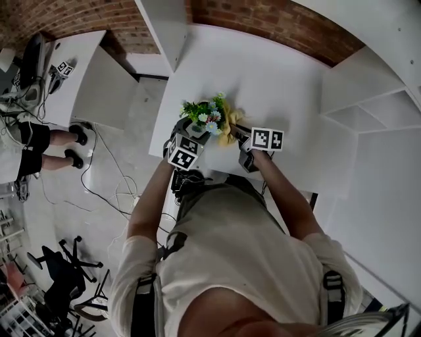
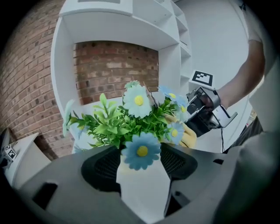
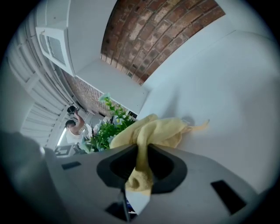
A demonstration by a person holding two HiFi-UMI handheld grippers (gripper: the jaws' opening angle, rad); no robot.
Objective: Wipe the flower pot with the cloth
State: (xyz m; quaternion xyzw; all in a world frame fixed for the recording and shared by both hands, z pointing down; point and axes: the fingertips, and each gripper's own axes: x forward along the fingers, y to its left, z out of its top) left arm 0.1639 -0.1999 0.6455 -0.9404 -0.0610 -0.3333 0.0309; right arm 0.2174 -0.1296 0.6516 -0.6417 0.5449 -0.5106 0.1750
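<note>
White table, brick wall at its far edge, white shelving to the right. Flower pot stands at the table's near edge. Your left gripper: jaws wide, flowers just ahead, nothing gripped. Your right gripper: pinching the yellow cloth, just right of the pot.

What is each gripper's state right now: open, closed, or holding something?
Left gripper: open, jaws either side of the flower pot.
Right gripper: closed on the yellow cloth.

The cloth looks soft and nubbly — the table smooth, matt white.
</note>
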